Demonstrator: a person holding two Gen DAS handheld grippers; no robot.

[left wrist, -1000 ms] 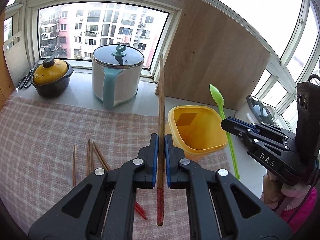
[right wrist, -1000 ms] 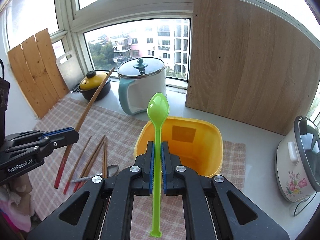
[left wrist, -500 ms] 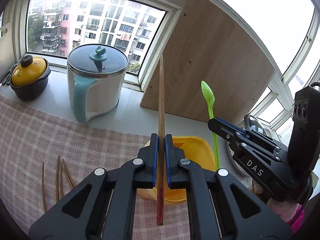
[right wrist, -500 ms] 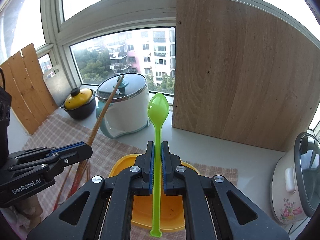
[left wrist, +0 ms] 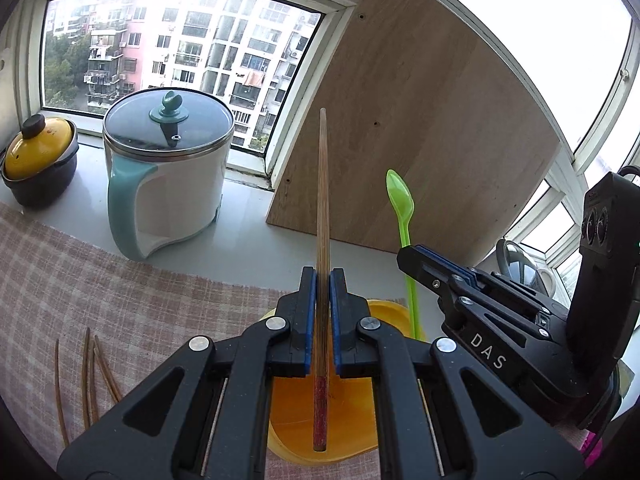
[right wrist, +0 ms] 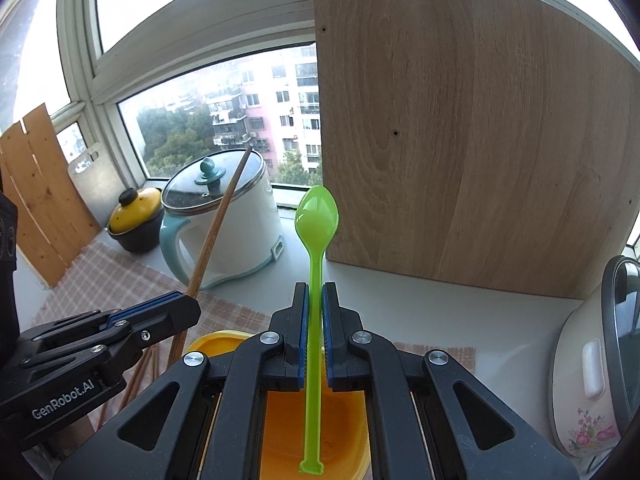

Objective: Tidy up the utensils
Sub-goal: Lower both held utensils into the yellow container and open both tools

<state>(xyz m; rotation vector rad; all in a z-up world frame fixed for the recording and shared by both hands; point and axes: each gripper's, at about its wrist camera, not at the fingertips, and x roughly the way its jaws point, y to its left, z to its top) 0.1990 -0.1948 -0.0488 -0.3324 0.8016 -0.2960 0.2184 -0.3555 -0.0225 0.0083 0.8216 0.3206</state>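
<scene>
The left tool (left wrist: 321,280) pointed toward 12 o'clock, its blue-padded fingers (left wrist: 309,312) clamped together on something thin. The right tool (right wrist: 315,294) sat just beside it at 3 o'clock, likewise pinched tight, both raised and roughly parallel.

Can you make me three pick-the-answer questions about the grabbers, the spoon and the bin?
1. Where is the chopstick's red end?
A. over the yellow bin
B. inside the white pot
C. on the windowsill

2. What colour is the spoon?
A. red
B. green
C. silver

3. How is the right gripper?
A. wide open
B. shut on the spoon
C. shut on the pot lid

Answers: 1 A, the left gripper holds it with the bin showing behind the red end. 2 B, it is bright green. 3 B, both pads pinch its handle.
</scene>
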